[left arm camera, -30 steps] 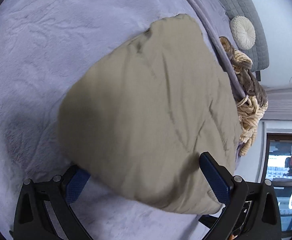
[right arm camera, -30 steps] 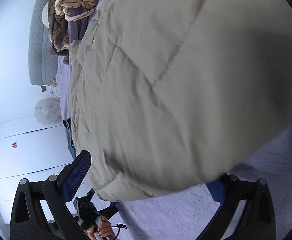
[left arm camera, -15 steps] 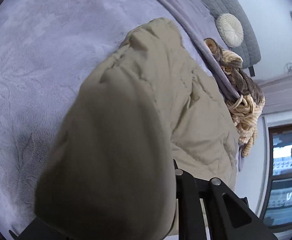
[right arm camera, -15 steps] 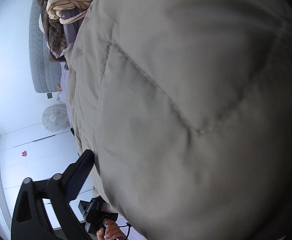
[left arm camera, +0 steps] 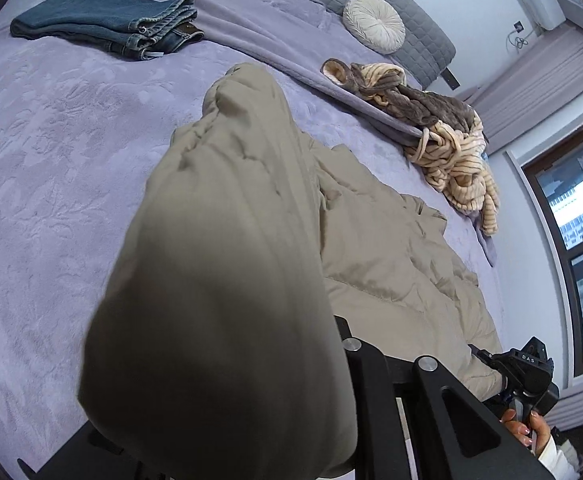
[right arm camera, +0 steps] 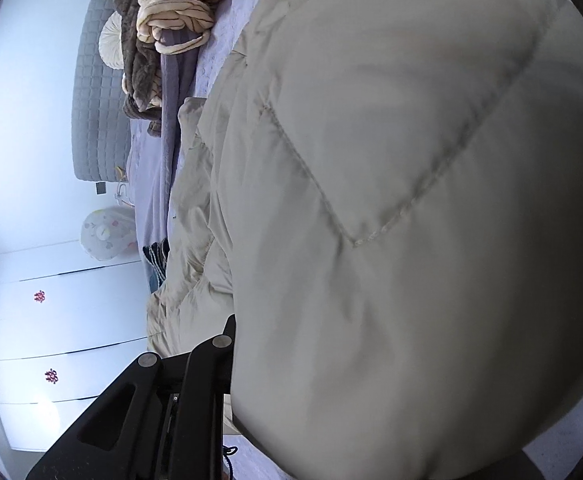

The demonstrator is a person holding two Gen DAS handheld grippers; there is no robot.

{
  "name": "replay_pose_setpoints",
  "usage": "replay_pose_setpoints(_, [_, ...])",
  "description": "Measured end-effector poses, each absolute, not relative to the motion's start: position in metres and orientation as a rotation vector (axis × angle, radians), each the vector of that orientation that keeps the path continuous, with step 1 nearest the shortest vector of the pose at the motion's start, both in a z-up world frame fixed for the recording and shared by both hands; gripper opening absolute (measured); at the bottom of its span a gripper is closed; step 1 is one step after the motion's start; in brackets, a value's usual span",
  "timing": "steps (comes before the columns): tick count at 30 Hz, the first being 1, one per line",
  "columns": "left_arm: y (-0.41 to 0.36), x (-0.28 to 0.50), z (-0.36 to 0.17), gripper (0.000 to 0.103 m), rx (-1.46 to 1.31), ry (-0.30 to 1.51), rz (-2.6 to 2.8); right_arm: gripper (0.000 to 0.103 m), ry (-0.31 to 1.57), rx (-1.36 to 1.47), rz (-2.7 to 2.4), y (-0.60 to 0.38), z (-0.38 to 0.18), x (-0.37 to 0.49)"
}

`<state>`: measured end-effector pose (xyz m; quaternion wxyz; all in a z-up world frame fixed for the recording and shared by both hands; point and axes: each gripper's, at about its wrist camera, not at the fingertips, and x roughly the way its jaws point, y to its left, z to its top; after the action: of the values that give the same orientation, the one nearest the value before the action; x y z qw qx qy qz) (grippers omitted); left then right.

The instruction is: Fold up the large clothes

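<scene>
Left tool (left arm camera: pixel 331 364) clamped on a raised fold of the beige quilted jacket (left arm camera: pixel 387 248); right tool (right arm camera: pixel 235 344) with jaws closing on the jacket's padded edge. The jacket's remainder lies on the lilac bed (left arm camera: pixel 51 160), near folded jeans (left arm camera: pixel 107 20).

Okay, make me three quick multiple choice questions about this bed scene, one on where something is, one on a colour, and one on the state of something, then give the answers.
1. Where do the folded jeans lie?
A. on the purple bedspread
B. on the floor
C. on the round cushion

2. What colour is the quilted jacket?
A. red
B. beige
C. black

3. How is the jacket's near edge?
A. flat on the bed
B. bunched up against the left gripper
C. on a hanger

Answers: A, the jeans rest on the purple cover; B, its fabric is beige; B, the fabric rises right in front of the camera.
</scene>
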<state>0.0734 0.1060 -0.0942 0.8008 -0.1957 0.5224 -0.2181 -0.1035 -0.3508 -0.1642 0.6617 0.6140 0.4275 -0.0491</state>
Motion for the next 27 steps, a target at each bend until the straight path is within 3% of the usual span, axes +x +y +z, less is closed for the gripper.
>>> replay_pose_setpoints(16, [0.174,-0.113,-0.115,0.018,-0.378,1.298,-0.430,0.022,1.090,1.431,-0.108,-0.294,-0.168,-0.283])
replay_pose_setpoints(18, [0.178,-0.129,-0.130,0.022,-0.366,1.345,-0.374,0.027,1.119,1.435,-0.113,-0.293,-0.175,-0.293])
replay_pose_setpoints(20, [0.186,-0.142,-0.139,0.047,-0.335,1.389,-0.276,0.042,1.169,1.443,-0.138,-0.294,-0.180,-0.299])
replay_pose_setpoints(21, [0.190,-0.149,-0.138,0.053,-0.313,1.399,-0.233,0.048,1.185,1.444,-0.138,-0.296,-0.179,-0.297])
replay_pose_setpoints(23, [0.203,-0.163,-0.129,0.055,-0.289,1.396,-0.218,0.063,1.215,1.412,-0.137,-0.299,-0.173,-0.303])
replay_pose_setpoints(27, [0.233,-0.186,-0.098,0.055,-0.210,1.347,-0.164,0.065,1.273,1.301,-0.120,-0.310,-0.148,-0.322])
